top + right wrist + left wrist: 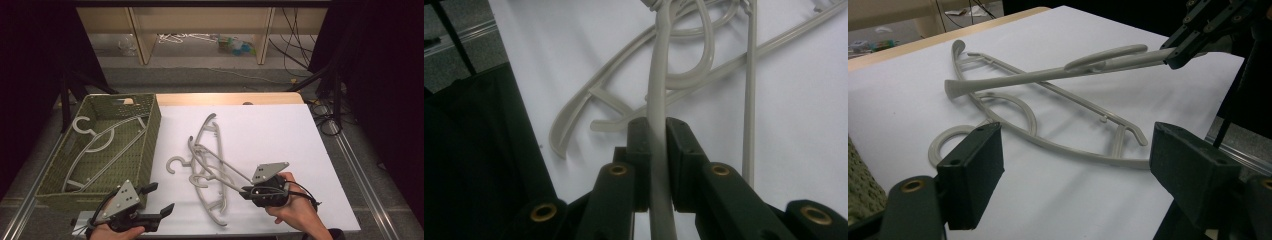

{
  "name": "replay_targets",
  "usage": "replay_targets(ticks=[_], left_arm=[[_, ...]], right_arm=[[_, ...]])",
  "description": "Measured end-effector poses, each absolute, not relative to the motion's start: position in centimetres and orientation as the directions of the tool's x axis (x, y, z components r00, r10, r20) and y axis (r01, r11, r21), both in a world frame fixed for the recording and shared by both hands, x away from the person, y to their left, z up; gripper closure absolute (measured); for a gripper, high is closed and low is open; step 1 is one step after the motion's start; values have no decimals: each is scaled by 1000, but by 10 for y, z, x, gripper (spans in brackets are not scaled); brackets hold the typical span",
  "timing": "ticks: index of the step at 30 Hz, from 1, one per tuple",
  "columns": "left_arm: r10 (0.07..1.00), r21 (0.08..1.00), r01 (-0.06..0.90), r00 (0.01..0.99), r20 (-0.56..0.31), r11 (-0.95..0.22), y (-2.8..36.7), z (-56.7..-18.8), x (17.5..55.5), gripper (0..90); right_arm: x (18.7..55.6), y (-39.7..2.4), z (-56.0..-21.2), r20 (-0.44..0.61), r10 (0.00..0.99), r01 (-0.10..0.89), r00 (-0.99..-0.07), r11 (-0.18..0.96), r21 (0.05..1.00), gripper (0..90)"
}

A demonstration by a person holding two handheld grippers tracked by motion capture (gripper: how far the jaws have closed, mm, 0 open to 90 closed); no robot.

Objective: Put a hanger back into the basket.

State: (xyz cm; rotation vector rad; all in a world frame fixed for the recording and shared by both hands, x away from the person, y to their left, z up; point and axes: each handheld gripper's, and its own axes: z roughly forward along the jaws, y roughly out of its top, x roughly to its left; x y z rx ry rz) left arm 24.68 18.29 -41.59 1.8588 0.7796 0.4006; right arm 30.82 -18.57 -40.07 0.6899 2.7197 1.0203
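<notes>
**Right fingers clamped on a hanger arm, left ones waiting open**

While I watched the feeds, my right gripper [246,191] had its fingers [639,150] clenched on one arm of a grey hanger [1058,74], the bar running straight up between the pads. That hanger stretched away from the fingertips, tilted, its far end over the other hangers [207,165] left on the white table [280,130]. I judged the grip near the arm's end was chosen to draw it clear of the tangle. My left gripper [161,201] stood released, fingers [973,172] wide with nothing between them, parked beside the woven basket [150,145], probably ready to help carry toward it. One hanger in the basket [97,142] lay flat on its floor. How many hangers crossed beyond my right fingertips I could not tell, and whether the gripped one touched them was hard to make out.
</notes>
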Motion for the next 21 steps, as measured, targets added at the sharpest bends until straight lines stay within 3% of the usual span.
replay_targets(ticks=[10, 21], left_arm=[[639, 881, 270, 768, 47, -389, 159, -418, 271, 296], [574, 832, 234, 810, 119, -503, 122, -422, 306, 361]], right_arm=[[303, -199, -404, 49, 430, 351, -902, 662, 662, 821], [297, -211, -400, 87, 368, 324, -926, 655, 683, 822]])
